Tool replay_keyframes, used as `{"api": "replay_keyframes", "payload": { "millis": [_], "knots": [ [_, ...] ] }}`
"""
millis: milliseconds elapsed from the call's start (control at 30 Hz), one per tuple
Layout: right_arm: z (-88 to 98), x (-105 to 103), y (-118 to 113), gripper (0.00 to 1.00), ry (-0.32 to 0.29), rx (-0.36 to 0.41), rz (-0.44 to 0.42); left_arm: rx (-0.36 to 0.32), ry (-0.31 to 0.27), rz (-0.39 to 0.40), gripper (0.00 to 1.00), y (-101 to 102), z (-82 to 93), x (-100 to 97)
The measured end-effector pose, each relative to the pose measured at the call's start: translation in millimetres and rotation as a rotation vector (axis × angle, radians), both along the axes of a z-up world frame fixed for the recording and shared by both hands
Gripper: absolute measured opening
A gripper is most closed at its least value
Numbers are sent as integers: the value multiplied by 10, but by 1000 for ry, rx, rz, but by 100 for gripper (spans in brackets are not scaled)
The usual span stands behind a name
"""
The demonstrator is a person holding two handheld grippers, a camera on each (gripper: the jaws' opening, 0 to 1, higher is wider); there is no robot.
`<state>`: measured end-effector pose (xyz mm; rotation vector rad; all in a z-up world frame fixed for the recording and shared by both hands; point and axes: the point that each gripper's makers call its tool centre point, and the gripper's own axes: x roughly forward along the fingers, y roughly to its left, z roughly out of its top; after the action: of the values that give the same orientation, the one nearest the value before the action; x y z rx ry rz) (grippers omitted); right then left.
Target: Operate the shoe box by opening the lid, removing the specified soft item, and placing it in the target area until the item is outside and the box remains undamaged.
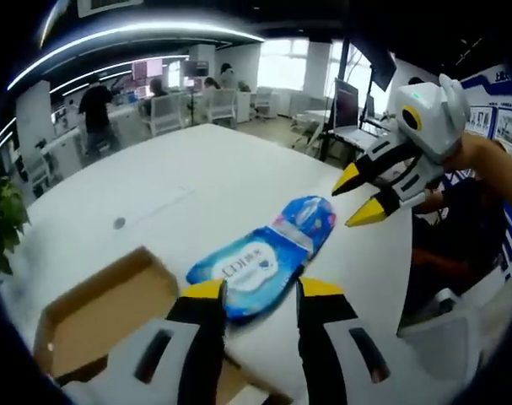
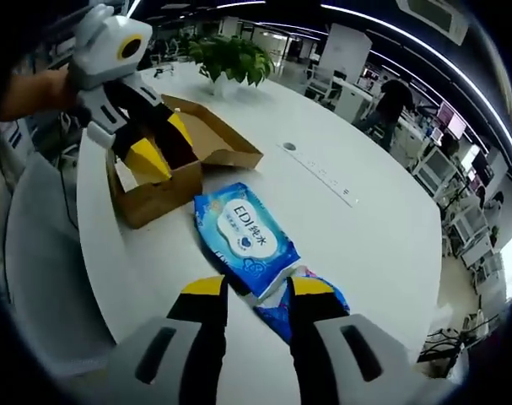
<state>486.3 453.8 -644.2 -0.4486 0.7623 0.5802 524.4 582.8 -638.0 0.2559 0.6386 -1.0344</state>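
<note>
Two blue wipe packs, one (image 2: pixel 245 236) overlapping the other (image 2: pixel 310 308), lying on the white table (image 2: pixel 374 236) at centre frame in the right gripper view, just right of the open shoe box (image 2: pixel 167 173) at upper left. Right gripper (image 2: pixel 257 285) parted at the bottom, tips over the packs' near edges. Left gripper (image 1: pixel 260 288) likewise spread over the packs at bottom centre of its own view, gripping nothing.

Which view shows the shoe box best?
The right gripper view: the shoe box shows whole, lid open, beside the left gripper. The left gripper view catches its open inside, partly behind the jaws.
</note>
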Motion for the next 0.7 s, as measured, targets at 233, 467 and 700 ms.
{"api": "replay_keyframes", "payload": {
  "millis": [233, 467, 700],
  "knots": [
    [21, -51, 344, 29, 22, 13, 108, 5, 0, 44, 38, 404, 61, 68],
    [21, -54, 661, 31, 42, 36, 197, 37, -27, 75, 42, 857, 106, 104],
    [-27, -36, 1009, 32, 64, 44, 305, 52, -35, 124, 45, 1292, 135, 136]
  ]
}}
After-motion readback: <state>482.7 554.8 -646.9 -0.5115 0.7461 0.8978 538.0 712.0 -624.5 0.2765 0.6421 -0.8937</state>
